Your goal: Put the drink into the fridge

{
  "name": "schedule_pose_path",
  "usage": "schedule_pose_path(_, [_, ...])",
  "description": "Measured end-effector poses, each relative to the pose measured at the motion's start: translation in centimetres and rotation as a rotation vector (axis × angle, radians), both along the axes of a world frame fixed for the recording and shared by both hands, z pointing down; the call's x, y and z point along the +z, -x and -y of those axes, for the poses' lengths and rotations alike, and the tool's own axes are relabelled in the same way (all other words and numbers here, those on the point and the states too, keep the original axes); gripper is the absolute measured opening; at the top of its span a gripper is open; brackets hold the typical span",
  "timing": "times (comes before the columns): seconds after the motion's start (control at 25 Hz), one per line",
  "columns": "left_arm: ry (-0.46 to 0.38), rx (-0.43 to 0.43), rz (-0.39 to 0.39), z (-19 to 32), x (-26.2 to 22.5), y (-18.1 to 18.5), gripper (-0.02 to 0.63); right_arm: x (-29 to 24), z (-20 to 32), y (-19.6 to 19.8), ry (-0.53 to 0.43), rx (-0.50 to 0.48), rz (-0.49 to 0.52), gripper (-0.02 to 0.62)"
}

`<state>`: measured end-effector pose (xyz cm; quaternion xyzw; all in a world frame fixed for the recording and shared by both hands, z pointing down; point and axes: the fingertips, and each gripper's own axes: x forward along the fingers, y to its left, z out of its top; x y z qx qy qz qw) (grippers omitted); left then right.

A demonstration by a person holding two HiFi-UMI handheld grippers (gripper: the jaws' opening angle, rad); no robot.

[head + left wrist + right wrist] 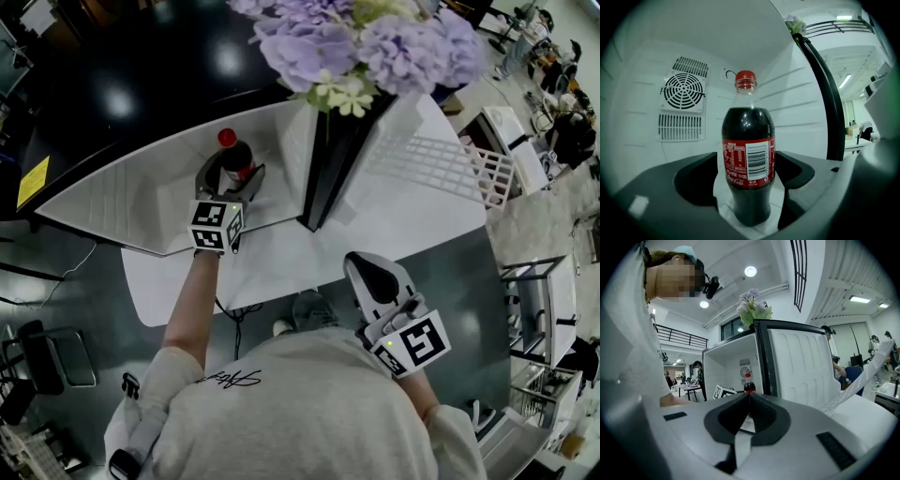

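Note:
A cola bottle point(236, 161) with a red cap point(745, 78) and red label stands upright on the white floor of the open fridge point(141, 202). My left gripper point(234, 173) reaches into the fridge. Its jaws sit on either side of the bottle's lower body point(748, 126) with a narrow gap on each side, so the left gripper point(748, 159) is open. My right gripper point(361, 264) hangs outside the fridge, below the door, shut with nothing in it. In the right gripper view its tips point(749, 395) meet, and the bottle point(749, 386) shows far off inside the fridge point(726, 362).
The fridge door point(412, 178) swings out to the right, its black seal point(829, 108) close to the bottle. A fan grille point(683, 90) is on the back wall. Purple flowers point(366, 42) stand on top. People and desks are further off.

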<state>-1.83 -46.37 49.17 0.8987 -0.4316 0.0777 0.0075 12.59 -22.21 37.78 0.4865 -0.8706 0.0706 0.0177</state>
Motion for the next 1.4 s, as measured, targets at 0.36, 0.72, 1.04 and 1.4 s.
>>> schedule_pose_path(0.36, [-0.005,-0.016,-0.014,-1.9,-0.6,1.7,0.37,-0.3,-0.5,1.2,-0.015,-0.018,0.007,0.012])
schedule_pose_path(0.72, [-0.022,0.007,-0.022,-4.5,-2.3,2.6,0.369,-0.4,-0.8,2.7,-0.027,-0.039,0.02,0.012])
schedule_pose_path(1.04, [-0.04,0.01,-0.026,-6.5,-4.0,3.9,0.369,-0.8,-1.3,4.0,-0.039,-0.063,0.029,0.012])
schedule_pose_path(1.4, [-0.048,0.025,-0.039,-9.0,-5.3,4.5,0.368,-1.1,-1.8,4.9,-0.055,-0.074,0.03,0.012])
